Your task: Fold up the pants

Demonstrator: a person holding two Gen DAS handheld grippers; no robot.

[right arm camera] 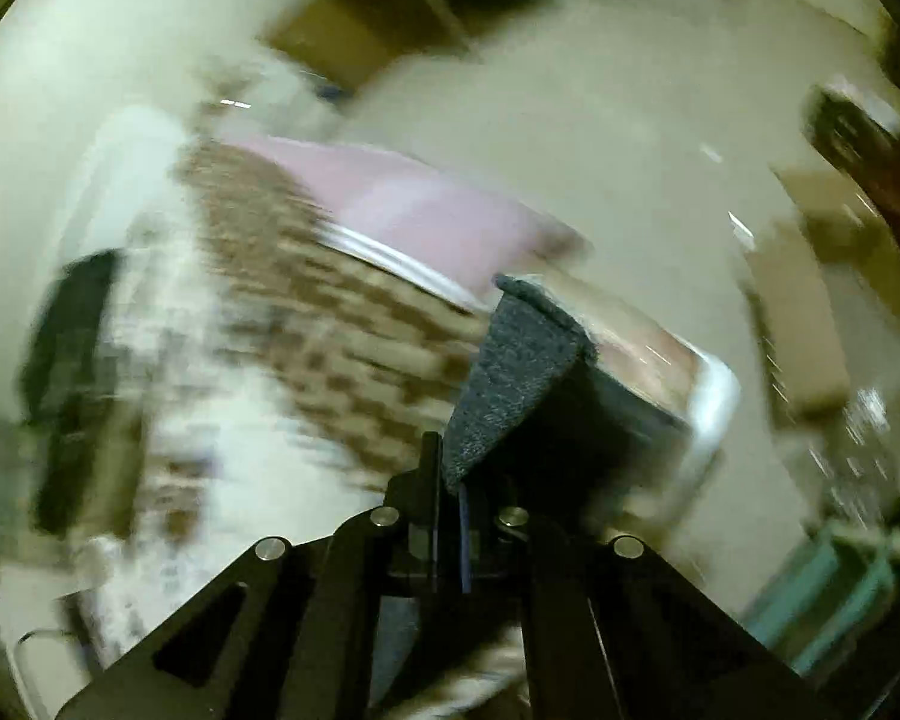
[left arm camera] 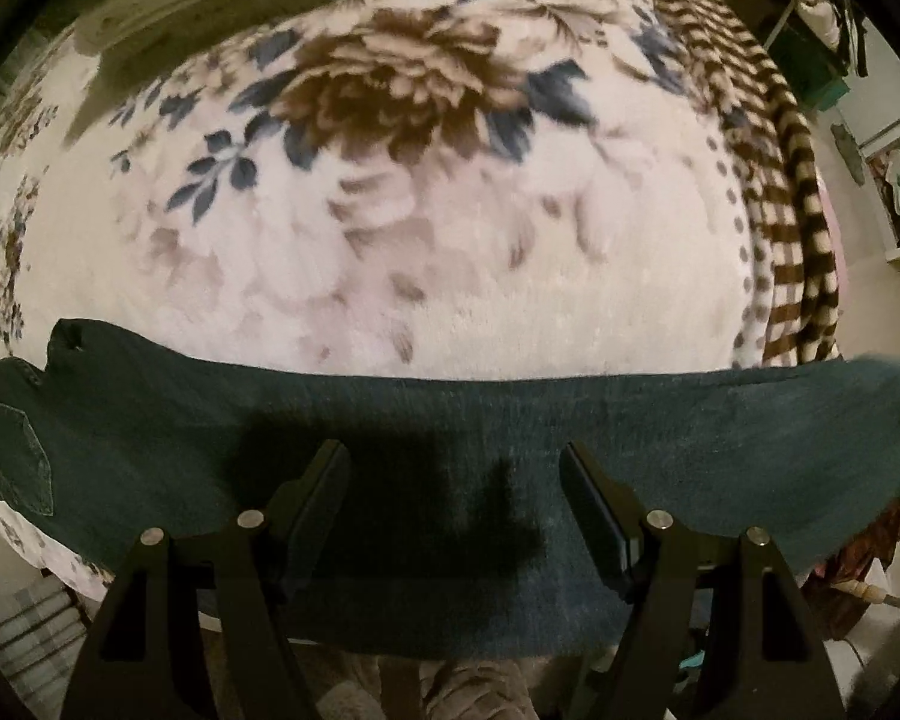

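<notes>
The dark teal denim pants [left arm camera: 450,450] stretch in a long flat band across the near edge of the floral fleece blanket [left arm camera: 426,228], a back pocket at the far left. My left gripper [left arm camera: 455,468] spreads wide above them, holding nothing. My right gripper [right arm camera: 450,468] pinches a raised corner of the pants [right arm camera: 510,372].

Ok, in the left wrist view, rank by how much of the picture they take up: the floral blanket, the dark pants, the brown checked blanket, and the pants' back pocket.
1. Floral blanket, largest.
2. Dark pants, a wide band across the lower frame, though nearness to the camera inflates them.
3. Brown checked blanket, a strip on the right.
4. Back pocket, smallest, at the left edge.
</notes>
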